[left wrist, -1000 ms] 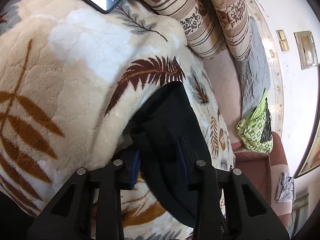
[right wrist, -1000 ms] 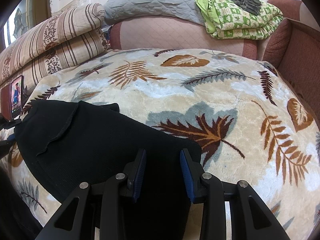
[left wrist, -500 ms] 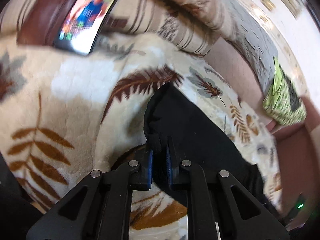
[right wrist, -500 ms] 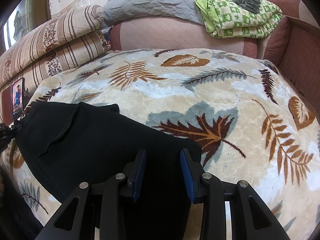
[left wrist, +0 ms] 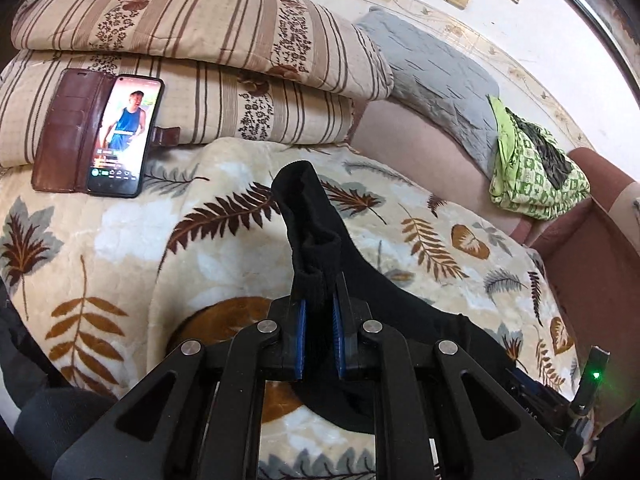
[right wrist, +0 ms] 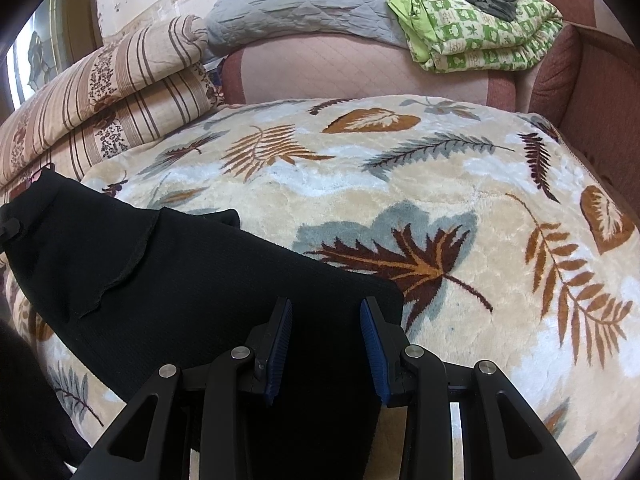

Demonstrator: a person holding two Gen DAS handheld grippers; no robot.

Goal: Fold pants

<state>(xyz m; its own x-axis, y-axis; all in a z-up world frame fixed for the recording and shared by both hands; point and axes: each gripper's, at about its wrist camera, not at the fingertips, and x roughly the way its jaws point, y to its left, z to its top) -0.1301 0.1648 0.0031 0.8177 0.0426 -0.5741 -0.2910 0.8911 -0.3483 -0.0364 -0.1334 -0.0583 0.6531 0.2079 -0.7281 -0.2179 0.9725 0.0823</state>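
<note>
Black pants (right wrist: 180,280) lie across a leaf-patterned blanket (right wrist: 400,180). In the left wrist view my left gripper (left wrist: 319,284) is shut on one bunched end of the pants (left wrist: 316,220) and holds it raised off the blanket, a flap standing up past the pads. The rest of the cloth runs down to the right, toward the other hand's device with its green light (left wrist: 595,375). My right gripper (right wrist: 324,312) hovers partly open over the other end of the pants. Flat cloth shows between its blue pads, which do not visibly press on it.
A phone (left wrist: 120,136) in a brown wallet case leans on folded striped quilts (left wrist: 200,20) at the back left. A grey pillow (right wrist: 300,4) and a green quilt (right wrist: 472,28) sit on the sofa back. The sofa arm (right wrist: 592,80) bounds the right.
The left gripper closed on the pants' end, then rose and rolled upright, lifting that end off the blanket. The right gripper kept still.
</note>
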